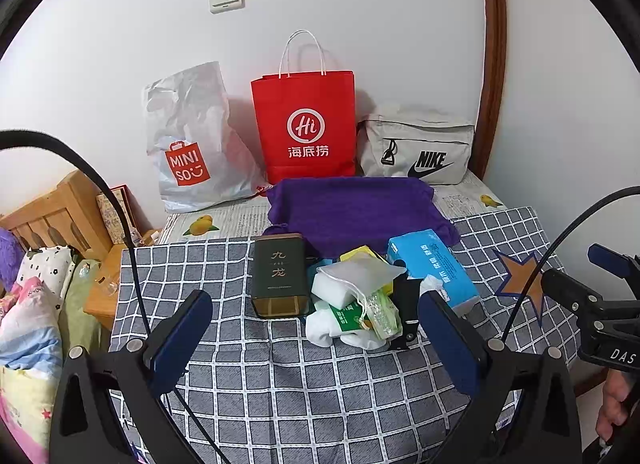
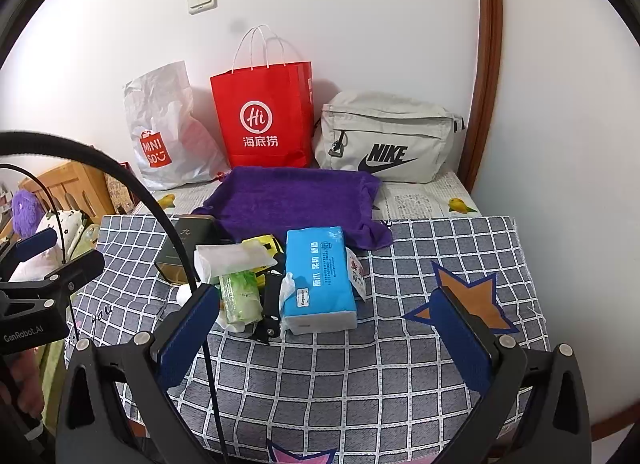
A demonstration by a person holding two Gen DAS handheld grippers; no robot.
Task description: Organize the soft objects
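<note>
A purple towel is spread flat at the checked worktop's far side, its long axis left-right. The blue tissue pack is laid pointing away. Left tongs and right tongs are held level, wide apart, empty.

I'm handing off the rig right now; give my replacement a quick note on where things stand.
Left gripper and right gripper: jaws open, empty, hovering over the checked cloth.
Pile mid-table: blue tissue pack, dark tin, mesh pouch, wipes packet, all apparently untouched.
Purple towel behind it.
MINISO bag, red bag, Nike bag along the wall.
Nothing visibly sorted; all remains.
</note>
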